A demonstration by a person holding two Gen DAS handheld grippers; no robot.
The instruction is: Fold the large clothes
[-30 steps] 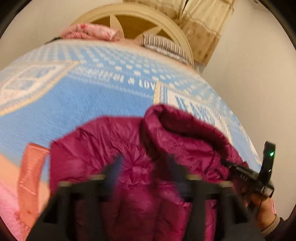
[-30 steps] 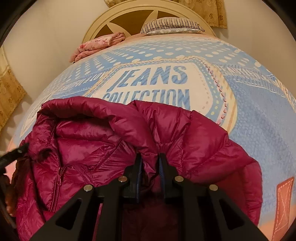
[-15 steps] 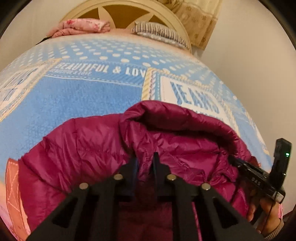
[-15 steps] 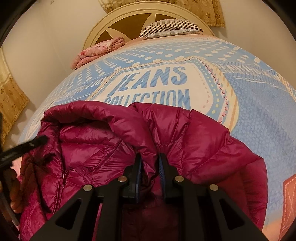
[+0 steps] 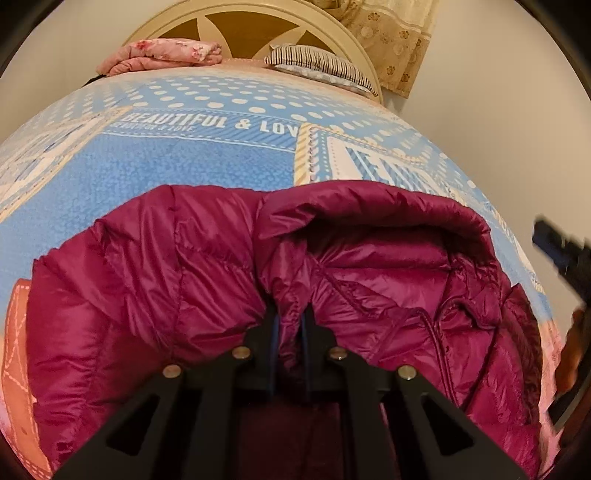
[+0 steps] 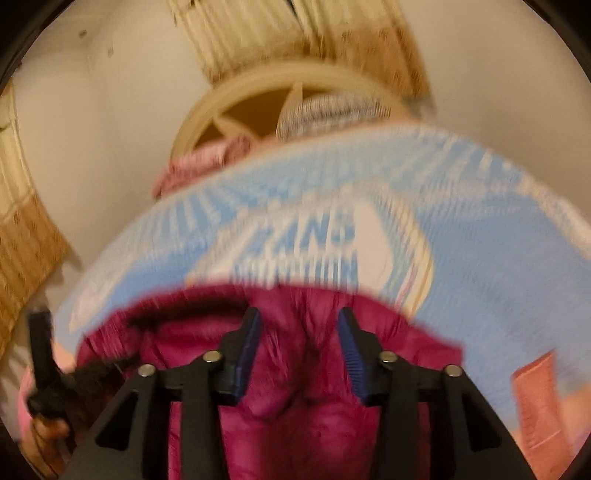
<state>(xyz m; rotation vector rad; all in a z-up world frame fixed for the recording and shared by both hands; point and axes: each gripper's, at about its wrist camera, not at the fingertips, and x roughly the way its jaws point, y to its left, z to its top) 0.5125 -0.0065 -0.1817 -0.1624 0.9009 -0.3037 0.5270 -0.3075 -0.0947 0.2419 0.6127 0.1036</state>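
The jacket (image 5: 207, 288) lies on the bed (image 5: 155, 170), spreading to both sides of the left gripper (image 5: 290, 325), whose jaws are clamped together on a fold by its collar. The right gripper (image 6: 299, 332) has just been opening; its jaws stand apart, jacket fabric below and between them with no pad pressing on it.

The magenta puffer jacket (image 5: 207, 280) at lower centre is glossy, quilted, crinkled cloth. Under it the blue printed bedspread (image 5: 155, 166) looks matt and finely textured. The cream headboard (image 5: 236, 22) at the top has a smooth painted finish.
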